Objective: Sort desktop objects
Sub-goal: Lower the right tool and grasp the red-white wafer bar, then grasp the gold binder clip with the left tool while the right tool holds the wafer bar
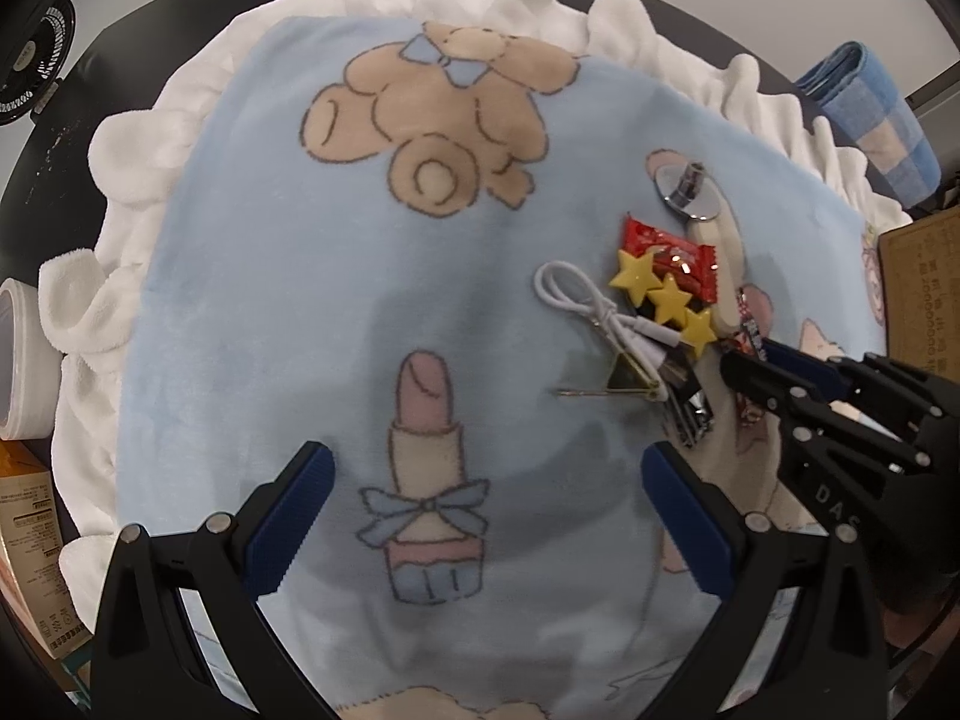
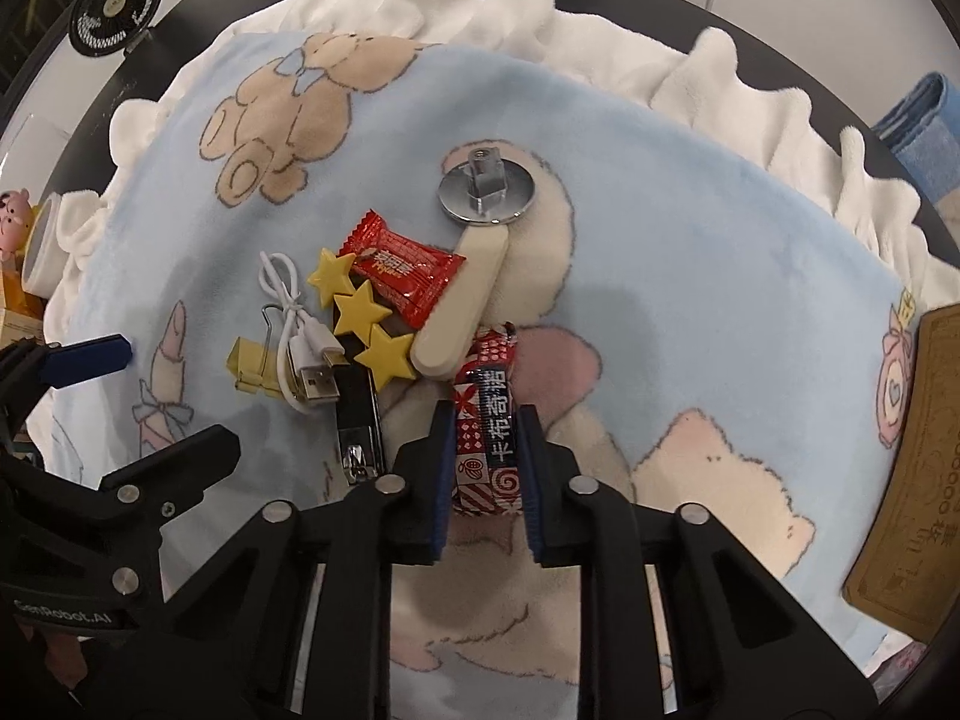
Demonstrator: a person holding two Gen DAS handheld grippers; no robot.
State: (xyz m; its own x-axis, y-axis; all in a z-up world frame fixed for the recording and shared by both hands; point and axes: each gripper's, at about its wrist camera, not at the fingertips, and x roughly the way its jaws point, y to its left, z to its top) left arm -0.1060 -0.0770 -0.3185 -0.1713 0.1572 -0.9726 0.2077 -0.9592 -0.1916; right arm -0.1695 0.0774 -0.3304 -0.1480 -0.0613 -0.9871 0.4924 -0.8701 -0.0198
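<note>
A pile of small objects lies on a light blue cartoon blanket (image 2: 690,228). In it are a red candy (image 2: 402,270), a yellow three-star clip (image 2: 360,312), a white USB cable (image 2: 300,330), a yellow binder clip (image 2: 252,366), a nail clipper (image 2: 360,426) and a cream-handled tool with a metal disc (image 2: 486,192). My right gripper (image 2: 486,420) is shut on a red and navy patterned sachet (image 2: 489,444), whose far end lies by the cream handle. My left gripper (image 1: 486,504) hangs open over a bare stretch of the blanket (image 1: 270,300), left of the pile, with nothing between its fingers.
A white frilled edge (image 1: 120,168) rims the blanket on a dark table. A small black fan (image 2: 114,6) stands far left, and a blue checked cloth (image 1: 870,114) lies far right. There is a brown box (image 2: 906,468) at the right and cartons (image 1: 30,540) at the left.
</note>
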